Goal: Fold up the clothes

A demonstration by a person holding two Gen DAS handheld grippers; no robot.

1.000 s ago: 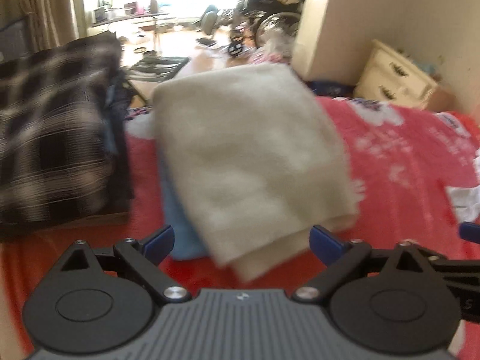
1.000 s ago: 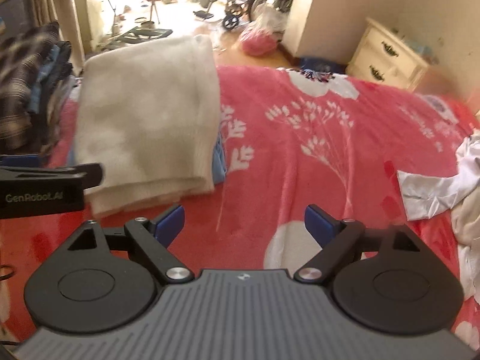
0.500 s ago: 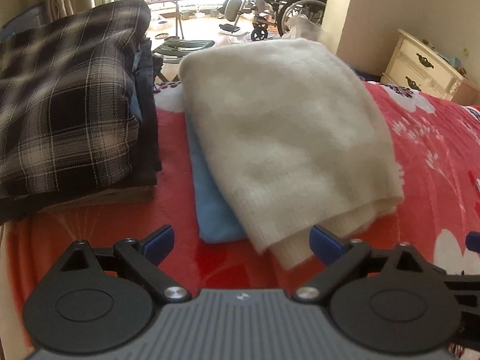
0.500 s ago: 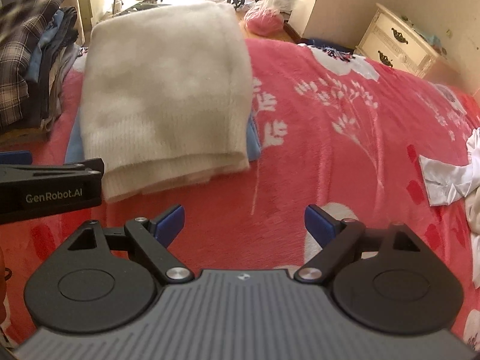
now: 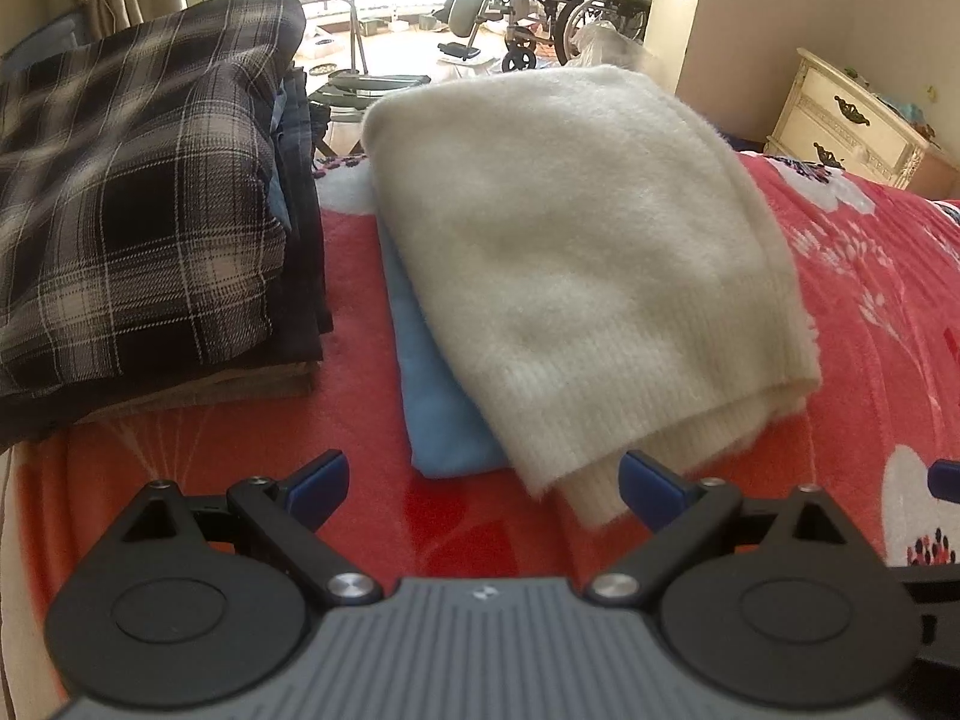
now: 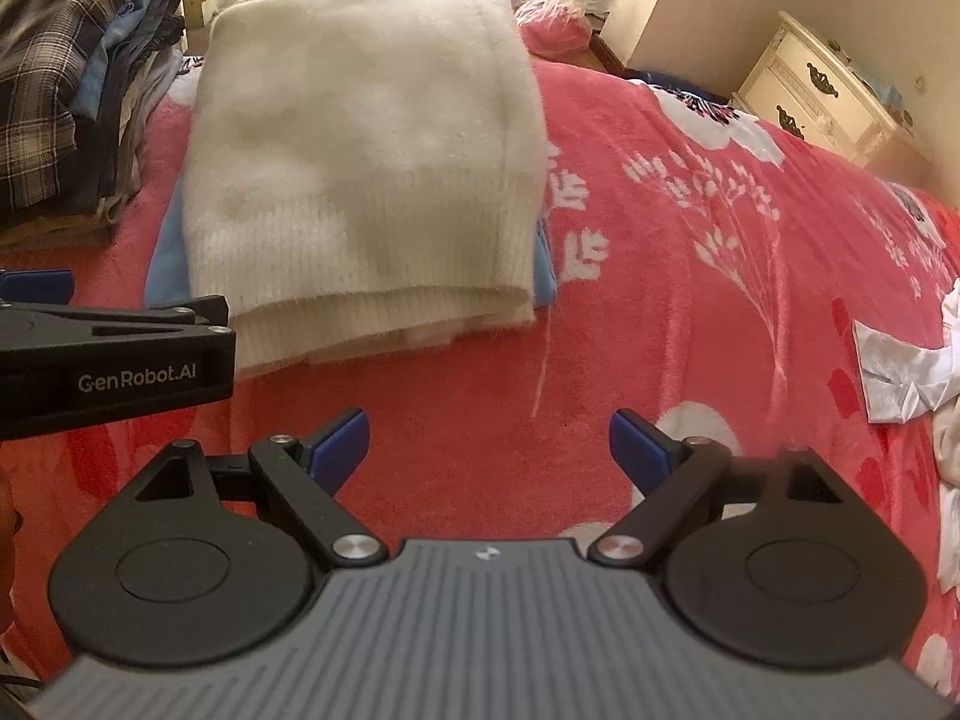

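A folded cream knit sweater (image 5: 576,252) (image 6: 366,162) lies on top of a folded light blue garment (image 5: 438,396) (image 6: 167,246) on the red flowered blanket (image 6: 690,276). My left gripper (image 5: 483,483) is open just short of the pile's near edge, nothing between its blue pads. My right gripper (image 6: 487,444) is open over bare blanket, to the right of that near edge, also with nothing in it. The left gripper's body (image 6: 114,354) shows at the left of the right wrist view. A crumpled white garment (image 6: 906,366) lies at the blanket's right edge.
A stack of folded clothes topped by a dark plaid shirt (image 5: 126,198) (image 6: 54,60) stands left of the sweater. A cream nightstand (image 5: 852,120) (image 6: 822,96) is at the back right, a wheelchair (image 5: 576,6) on the floor beyond the bed.
Both views have tipped down and drawn nearer to the sweater pile, which now sits larger and more central. Both grippers stay open.
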